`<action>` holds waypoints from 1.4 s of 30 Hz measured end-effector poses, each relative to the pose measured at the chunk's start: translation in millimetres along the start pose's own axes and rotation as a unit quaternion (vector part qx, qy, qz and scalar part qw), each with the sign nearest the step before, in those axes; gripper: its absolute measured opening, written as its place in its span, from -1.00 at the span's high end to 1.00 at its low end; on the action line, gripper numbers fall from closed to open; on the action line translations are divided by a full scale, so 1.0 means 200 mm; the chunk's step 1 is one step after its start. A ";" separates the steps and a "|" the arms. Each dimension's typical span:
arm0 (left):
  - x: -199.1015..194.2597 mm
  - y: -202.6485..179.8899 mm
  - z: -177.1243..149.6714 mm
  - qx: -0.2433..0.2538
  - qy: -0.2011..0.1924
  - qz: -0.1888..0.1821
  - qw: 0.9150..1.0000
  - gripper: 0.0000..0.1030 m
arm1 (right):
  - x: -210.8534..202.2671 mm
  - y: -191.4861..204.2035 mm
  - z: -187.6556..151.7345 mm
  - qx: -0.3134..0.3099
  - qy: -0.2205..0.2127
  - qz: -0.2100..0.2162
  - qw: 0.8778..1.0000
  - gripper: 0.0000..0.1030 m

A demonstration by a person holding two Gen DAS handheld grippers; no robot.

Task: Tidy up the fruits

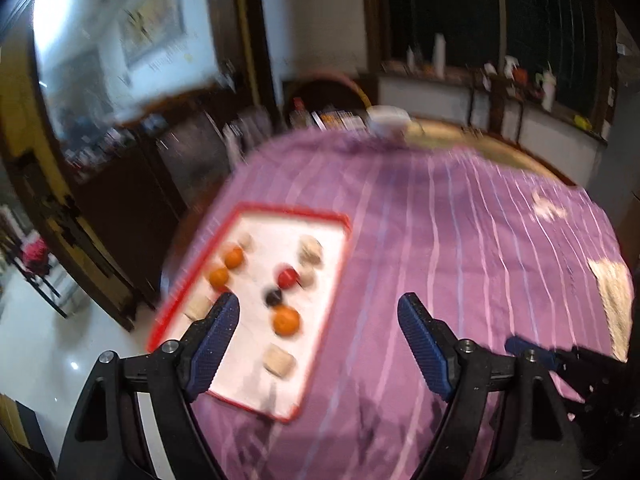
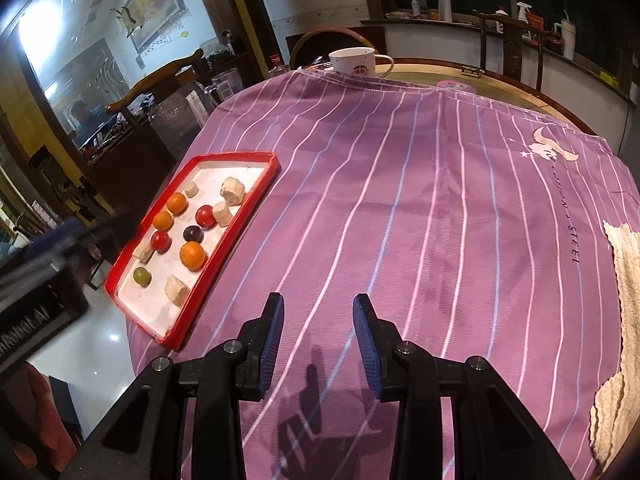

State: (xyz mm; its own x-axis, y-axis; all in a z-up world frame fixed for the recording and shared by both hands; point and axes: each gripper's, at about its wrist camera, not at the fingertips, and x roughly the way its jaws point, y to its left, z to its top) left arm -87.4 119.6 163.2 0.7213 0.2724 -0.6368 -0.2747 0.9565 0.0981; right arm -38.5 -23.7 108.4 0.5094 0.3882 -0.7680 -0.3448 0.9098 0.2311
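A red-rimmed white tray (image 2: 256, 194) lies at the left edge of the purple striped tablecloth (image 2: 400, 200). It holds several small round fruits: orange ones (image 2: 192, 255), red ones (image 2: 204, 215), a dark one (image 2: 192, 233), a green one (image 2: 141, 277), and beige chunks (image 2: 232, 191). In the blurred left wrist view the tray (image 1: 340, 272) and an orange fruit (image 1: 286, 321) sit just ahead. My left gripper (image 1: 319, 306) is open and empty above the tray's near right side. My right gripper (image 2: 319, 308) is open and empty over bare cloth, right of the tray.
A white mug (image 2: 353, 61) stands at the far table edge. A beige knitted cloth (image 2: 624, 280) lies at the right edge. The tray overhangs the table's left edge above the floor. Chairs and cabinets stand beyond the table.
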 end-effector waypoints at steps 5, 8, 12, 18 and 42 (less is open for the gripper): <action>-0.23 0.09 0.02 -0.024 -0.123 0.065 0.990 -1.00 | 0.02 0.09 0.00 -0.021 -0.001 0.012 1.000 0.23; -0.31 0.12 0.04 -0.016 -0.159 0.102 0.982 -1.00 | 0.03 0.14 0.00 -0.031 -0.001 0.018 0.999 0.23; -0.35 0.18 0.05 -0.014 -0.174 0.108 0.979 -1.00 | 0.03 0.20 0.01 -0.044 -0.004 0.026 0.999 0.23; -0.13 0.28 0.03 -0.048 -0.045 0.006 0.998 -1.00 | 0.08 0.27 0.00 -0.053 0.008 0.029 0.998 0.23; 0.45 0.56 -0.24 -0.069 0.172 0.018 0.983 -1.00 | 0.38 0.50 0.07 -0.066 0.039 0.005 0.997 0.23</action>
State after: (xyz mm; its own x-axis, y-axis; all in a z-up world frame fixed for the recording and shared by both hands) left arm -84.4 246.3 79.7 0.4587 0.2324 -0.8576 -0.3978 0.9168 0.0357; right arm -23.4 98.3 82.3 0.4449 0.3798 -0.8111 -0.4532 0.8766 0.1619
